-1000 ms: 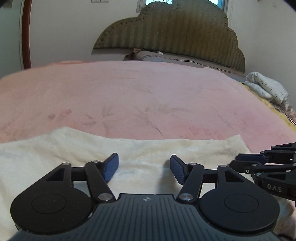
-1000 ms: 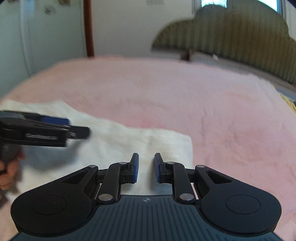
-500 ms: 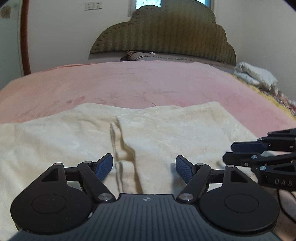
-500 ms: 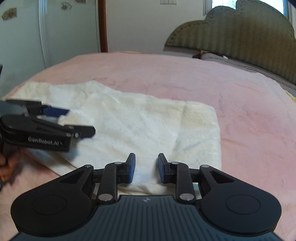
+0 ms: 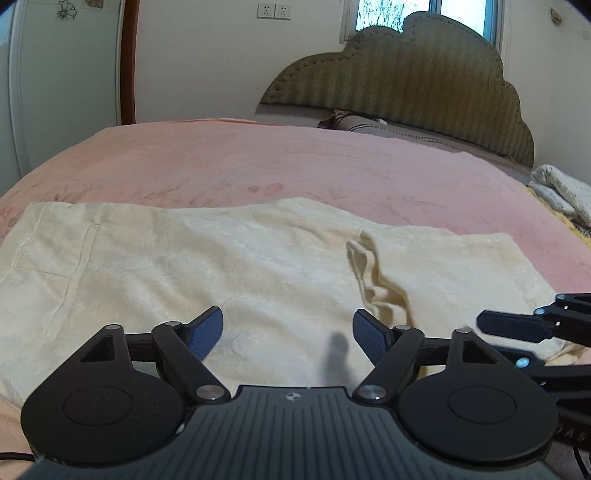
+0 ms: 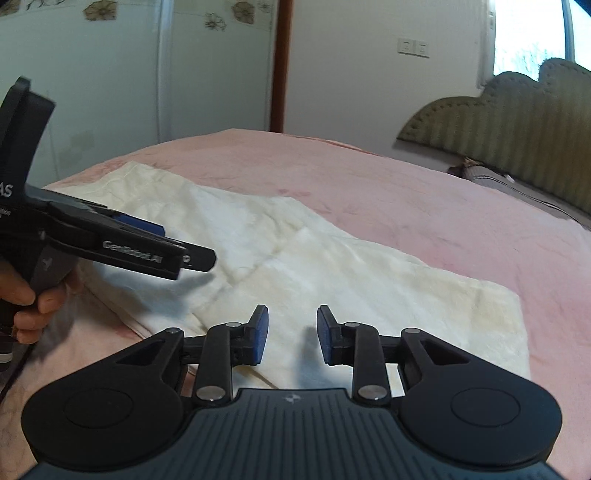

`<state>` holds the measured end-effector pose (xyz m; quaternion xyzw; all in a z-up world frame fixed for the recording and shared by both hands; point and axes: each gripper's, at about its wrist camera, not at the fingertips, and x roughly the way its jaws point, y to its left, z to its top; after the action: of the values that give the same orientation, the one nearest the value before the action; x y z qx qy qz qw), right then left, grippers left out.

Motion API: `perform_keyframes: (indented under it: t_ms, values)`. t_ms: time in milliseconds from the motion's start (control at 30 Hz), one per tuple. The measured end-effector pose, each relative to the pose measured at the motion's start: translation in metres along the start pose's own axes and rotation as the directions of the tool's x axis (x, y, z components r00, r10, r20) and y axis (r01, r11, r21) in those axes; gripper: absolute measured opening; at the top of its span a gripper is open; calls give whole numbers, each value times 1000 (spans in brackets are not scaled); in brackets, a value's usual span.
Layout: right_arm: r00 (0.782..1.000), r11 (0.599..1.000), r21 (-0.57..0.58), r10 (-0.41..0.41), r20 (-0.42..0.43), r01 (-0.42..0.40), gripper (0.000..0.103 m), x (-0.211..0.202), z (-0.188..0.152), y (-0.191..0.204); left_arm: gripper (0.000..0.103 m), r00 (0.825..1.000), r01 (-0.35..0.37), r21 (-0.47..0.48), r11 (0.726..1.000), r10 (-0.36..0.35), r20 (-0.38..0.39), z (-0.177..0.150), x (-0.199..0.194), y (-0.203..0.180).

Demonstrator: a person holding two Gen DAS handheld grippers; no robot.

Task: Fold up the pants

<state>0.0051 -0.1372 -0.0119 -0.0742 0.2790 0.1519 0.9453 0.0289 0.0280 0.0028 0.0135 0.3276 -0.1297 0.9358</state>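
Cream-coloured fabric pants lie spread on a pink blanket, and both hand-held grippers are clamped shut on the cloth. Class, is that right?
Not quite. The cream-coloured fabric pants do lie on the pink blanket, but neither gripper grips them: the left wrist view shows the left hand-held gripper open, and the right wrist view shows the right hand-held gripper open.

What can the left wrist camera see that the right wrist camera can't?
Only the left wrist view shows the white folded bundle at the bed's right edge and the rumpled ridge in the cloth. Only the right wrist view shows the person's hand holding the left gripper, and the flower stickers on the wardrobe. Both show the cream pants lying on the pink blanket, the green headboard, and both grippers open above the cloth, including the right gripper.
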Motion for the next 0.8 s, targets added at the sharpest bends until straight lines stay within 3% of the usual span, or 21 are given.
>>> perform_keyframes:
  t_ms: [167,200,300,467,633,800]
  values:
    - [999,999,17,28,-19,-28,30,14,-10,7,92,999,-35,63,997,34,4,-7,2,-6]
    - [999,999,39,33,-15,-33,36,14,-12,5,93,999,-37,69,997,37,3,-8,3,-7]
    - [1000,995,103,10,-17,-8,76,14,-20,-4,96,999,-38,81,996,38,3,-11,2,-9]
    - [999,998,60,-30,-26,32,80,16,-24,5,103,999,-38,91,995,38,0,-15,5,-9]
    - [996,993,93,-65,-53,70,102,20,-23,-1,103,999,-43,113,993,42,8,-19,6,-10]
    - [995,991,102,-76,-60,82,103,22,-23,-1,103,999,-39,111,993,38,5,-18,7,-9]
